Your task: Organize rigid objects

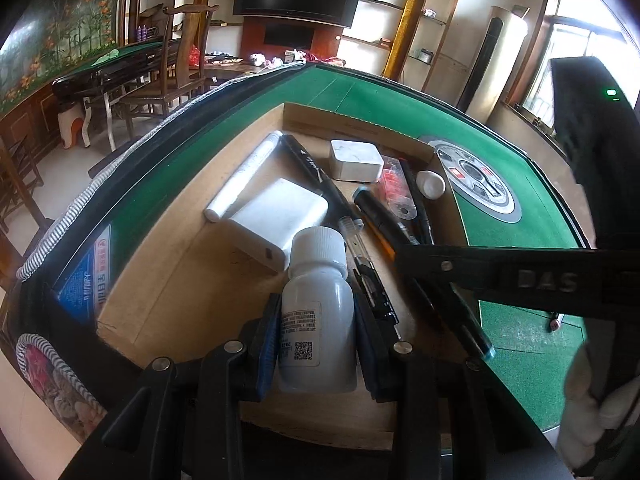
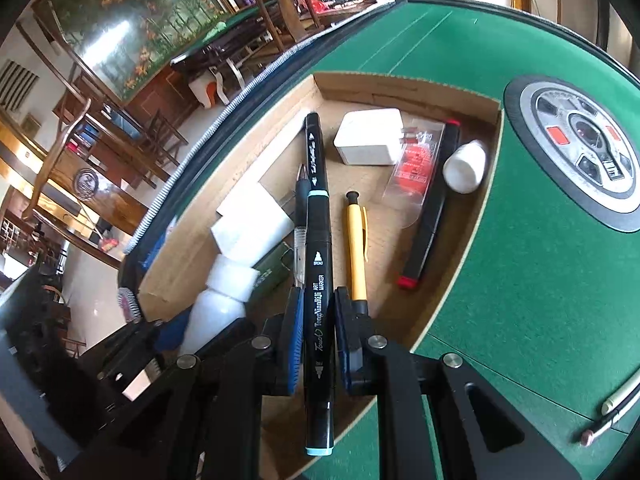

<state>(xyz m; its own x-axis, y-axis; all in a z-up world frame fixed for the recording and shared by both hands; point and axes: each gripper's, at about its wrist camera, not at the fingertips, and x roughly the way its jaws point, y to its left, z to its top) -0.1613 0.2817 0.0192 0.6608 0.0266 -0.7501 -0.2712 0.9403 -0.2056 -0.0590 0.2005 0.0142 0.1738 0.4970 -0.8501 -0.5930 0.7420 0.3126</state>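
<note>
Both claws, left claw [image 1: 316,344] and right claw [image 2: 318,344], are black with blue pads and silver screws; "DAS" is embossed on 1 arm.

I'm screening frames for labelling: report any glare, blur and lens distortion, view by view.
Left wrist view: strong fisheye bending of the green felt table, blown-out window at upper right, white plastic pill bottle sharp. Right wrist view: same bending, glare on the flower painting, white bottle blurred at lower left, black art marker sharp.
</note>
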